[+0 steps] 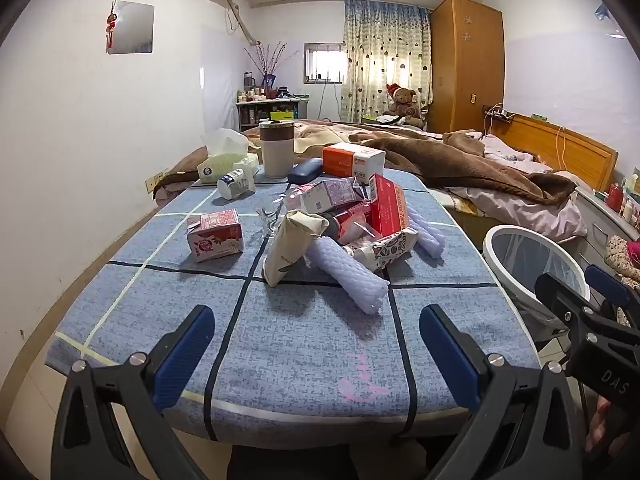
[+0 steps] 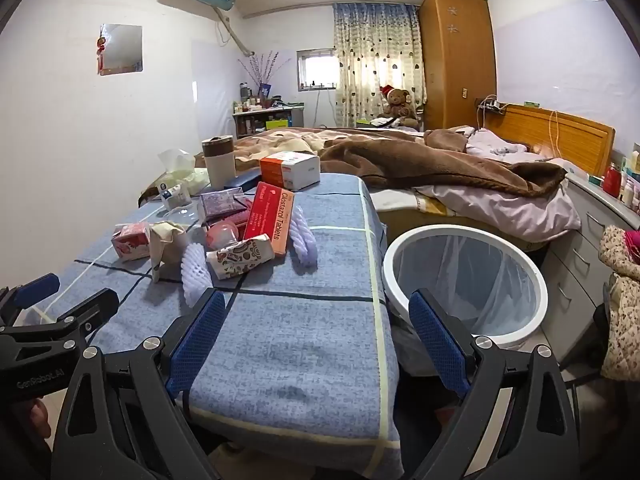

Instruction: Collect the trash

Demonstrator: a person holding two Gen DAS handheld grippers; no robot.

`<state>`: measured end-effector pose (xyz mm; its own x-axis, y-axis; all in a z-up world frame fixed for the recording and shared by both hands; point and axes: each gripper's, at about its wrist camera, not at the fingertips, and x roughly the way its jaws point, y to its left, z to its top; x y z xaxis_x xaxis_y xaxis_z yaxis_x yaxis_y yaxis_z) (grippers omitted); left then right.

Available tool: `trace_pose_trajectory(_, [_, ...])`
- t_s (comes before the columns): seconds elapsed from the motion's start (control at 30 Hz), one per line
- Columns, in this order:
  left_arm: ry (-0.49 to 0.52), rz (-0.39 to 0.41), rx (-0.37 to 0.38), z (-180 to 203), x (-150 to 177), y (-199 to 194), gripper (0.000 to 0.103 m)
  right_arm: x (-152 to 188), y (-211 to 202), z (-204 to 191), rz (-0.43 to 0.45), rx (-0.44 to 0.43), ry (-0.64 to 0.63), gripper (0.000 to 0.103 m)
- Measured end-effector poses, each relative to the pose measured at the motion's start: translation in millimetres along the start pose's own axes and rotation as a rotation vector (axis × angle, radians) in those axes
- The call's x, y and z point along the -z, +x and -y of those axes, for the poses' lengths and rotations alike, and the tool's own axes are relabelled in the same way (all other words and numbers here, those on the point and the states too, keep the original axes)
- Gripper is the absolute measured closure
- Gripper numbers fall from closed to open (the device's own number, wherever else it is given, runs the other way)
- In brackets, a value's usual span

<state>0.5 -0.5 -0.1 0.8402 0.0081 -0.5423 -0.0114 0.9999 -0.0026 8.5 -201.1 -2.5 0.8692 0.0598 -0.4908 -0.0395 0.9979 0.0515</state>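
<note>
A heap of trash lies mid-table on the blue checked cloth (image 1: 304, 344): a pink milk carton (image 1: 215, 234), a beige pouch (image 1: 292, 246), purple foam nets (image 1: 352, 280), a patterned wrapper (image 1: 384, 250) and a red tablet box (image 1: 387, 204). The heap also shows in the right wrist view, with the red box (image 2: 269, 217) and a foam net (image 2: 303, 240). My left gripper (image 1: 318, 340) is open and empty above the table's near edge. My right gripper (image 2: 316, 328) is open and empty, between the table edge and the white-rimmed bin (image 2: 466, 280), which also shows in the left wrist view (image 1: 536, 268).
At the table's far end stand a tissue pack (image 1: 224, 160), a small bottle (image 1: 236, 184), a mug (image 1: 277, 148), a dark case (image 1: 304, 171) and an orange-white box (image 1: 352, 162). A bed with a brown blanket (image 2: 440, 164) lies behind. Drawers (image 2: 580, 264) stand right of the bin.
</note>
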Motion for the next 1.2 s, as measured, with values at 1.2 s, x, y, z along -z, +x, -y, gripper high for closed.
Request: trace_pose_trajectory(1.2, [-0.013, 0.010, 0.002, -7.2, 0.6, 0.6, 0.000, -0.6, -1.5, -2.4, 0.005, 0.003, -0.005, 0.008])
